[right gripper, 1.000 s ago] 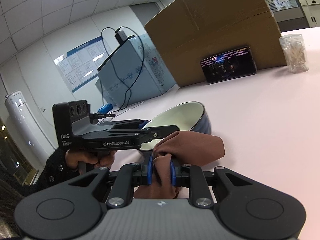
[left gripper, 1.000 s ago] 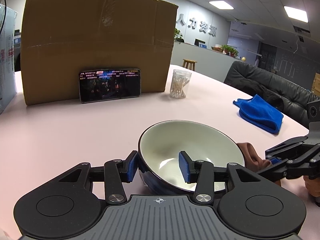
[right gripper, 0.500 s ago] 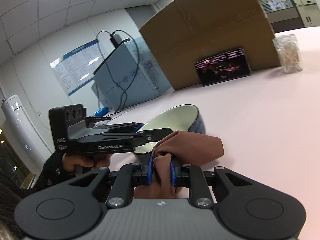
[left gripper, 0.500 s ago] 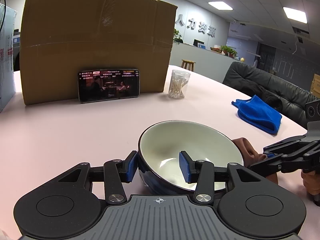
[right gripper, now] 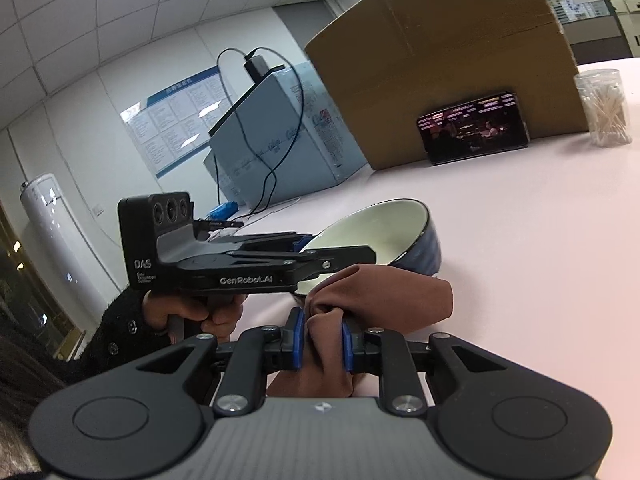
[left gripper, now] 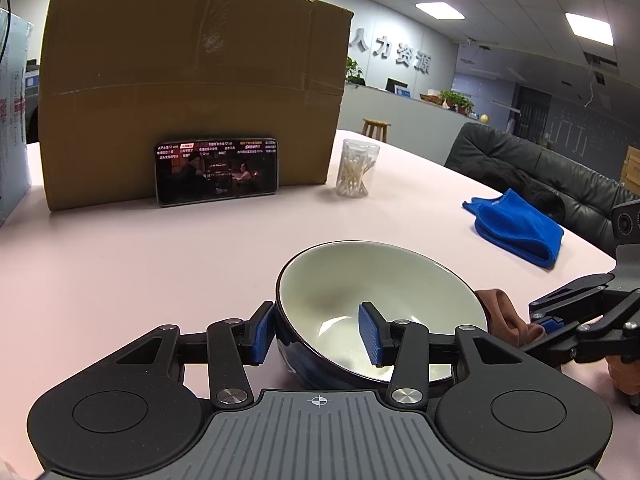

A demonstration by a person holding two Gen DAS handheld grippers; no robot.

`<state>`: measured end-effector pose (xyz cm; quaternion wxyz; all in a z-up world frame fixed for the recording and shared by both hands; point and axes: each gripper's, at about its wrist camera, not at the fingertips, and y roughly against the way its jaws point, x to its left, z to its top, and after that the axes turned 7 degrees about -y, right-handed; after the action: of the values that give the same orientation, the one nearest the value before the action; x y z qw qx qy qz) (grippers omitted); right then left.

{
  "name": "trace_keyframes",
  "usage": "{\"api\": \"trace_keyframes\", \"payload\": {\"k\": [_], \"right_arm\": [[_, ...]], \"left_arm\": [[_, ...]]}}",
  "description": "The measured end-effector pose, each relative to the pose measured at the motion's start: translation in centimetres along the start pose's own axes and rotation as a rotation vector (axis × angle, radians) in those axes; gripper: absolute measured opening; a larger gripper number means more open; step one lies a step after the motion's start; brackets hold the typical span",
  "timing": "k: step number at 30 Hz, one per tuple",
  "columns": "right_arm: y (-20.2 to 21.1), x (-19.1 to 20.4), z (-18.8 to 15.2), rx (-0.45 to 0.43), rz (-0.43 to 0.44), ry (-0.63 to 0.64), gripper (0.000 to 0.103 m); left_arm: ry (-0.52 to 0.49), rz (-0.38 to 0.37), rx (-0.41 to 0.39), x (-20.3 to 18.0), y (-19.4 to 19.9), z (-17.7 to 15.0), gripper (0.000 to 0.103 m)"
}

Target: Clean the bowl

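Observation:
A bowl, dark blue outside and white inside, sits on the pink table close in front of me. My left gripper is shut on its near-left wall, one pad outside and one inside. In the right wrist view the bowl looks tilted, with the left gripper on its rim and a hand below. My right gripper is shut on a bunched brown cloth, held just beside the bowl's outer wall. From the left wrist view, the cloth and right gripper are at the bowl's right.
A big cardboard box stands at the back with a phone leaning on it, its screen lit. A clear jar of cotton swabs is to the right, a folded blue cloth near the table's right edge. A grey-blue box with a cable stands left.
Both grippers keep their holds and stay where they were. Only the picture on the phone screen has changed.

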<state>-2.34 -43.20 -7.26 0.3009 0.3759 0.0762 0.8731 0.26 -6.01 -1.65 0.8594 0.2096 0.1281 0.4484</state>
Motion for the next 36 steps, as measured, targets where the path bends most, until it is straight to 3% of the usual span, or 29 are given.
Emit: {"api": "trace_keyframes", "payload": {"k": [8, 27, 36], "right_arm": [[0.13, -0.58, 0.2, -0.026, -0.064, -0.037, 0.022], [-0.31, 0.13, -0.06, 0.012, -0.018, 0.009, 0.024], [-0.2, -0.73, 0.15, -0.006, -0.053, -0.041, 0.022]], "left_arm": [[-0.006, 0.004, -0.001, -0.25, 0.04, 0.03, 0.043], [-0.011, 0.01, 0.002, -0.31, 0.3, -0.05, 0.043], [-0.013, 0.012, 0.0, -0.36, 0.38, -0.08, 0.043]]}}
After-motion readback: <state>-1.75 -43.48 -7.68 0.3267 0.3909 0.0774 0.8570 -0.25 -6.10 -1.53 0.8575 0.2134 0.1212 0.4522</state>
